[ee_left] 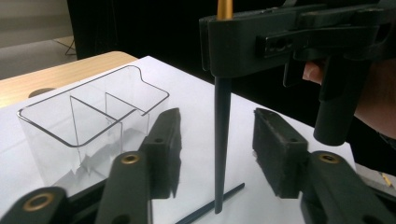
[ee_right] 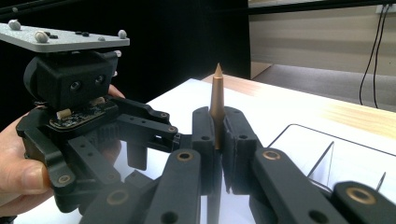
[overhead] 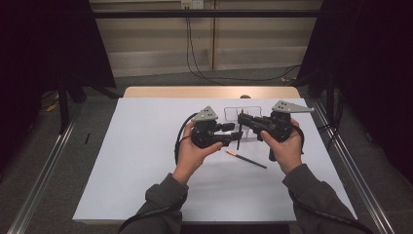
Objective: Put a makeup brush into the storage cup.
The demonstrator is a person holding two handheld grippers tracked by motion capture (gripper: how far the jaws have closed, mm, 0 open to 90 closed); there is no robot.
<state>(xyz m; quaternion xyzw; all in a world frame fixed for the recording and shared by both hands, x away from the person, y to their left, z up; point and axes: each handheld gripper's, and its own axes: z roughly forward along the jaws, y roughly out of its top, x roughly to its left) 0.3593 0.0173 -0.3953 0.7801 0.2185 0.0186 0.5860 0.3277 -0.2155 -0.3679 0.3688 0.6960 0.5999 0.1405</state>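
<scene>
A black pen [ee_left: 222,140] with a gold tip [ee_right: 217,93] stands upright over the white table [overhead: 146,170], gold end up. My right gripper [ee_right: 217,121] is shut on its upper part, and the black barrel hangs below the jaws [overhead: 238,142]. My left gripper [ee_left: 218,121] is open, with one pad on each side of the barrel and a gap at both sides. In the high view the two grippers face each other at mid-table, the left gripper [overhead: 237,132] just below the right gripper [overhead: 241,118].
A clear plastic organiser [ee_left: 46,133] with dividers stands on the table just behind the grippers [overhead: 229,114]. A second black pen with a gold end [overhead: 246,159] lies flat on the table in front of them. Dark curtains hang at both sides.
</scene>
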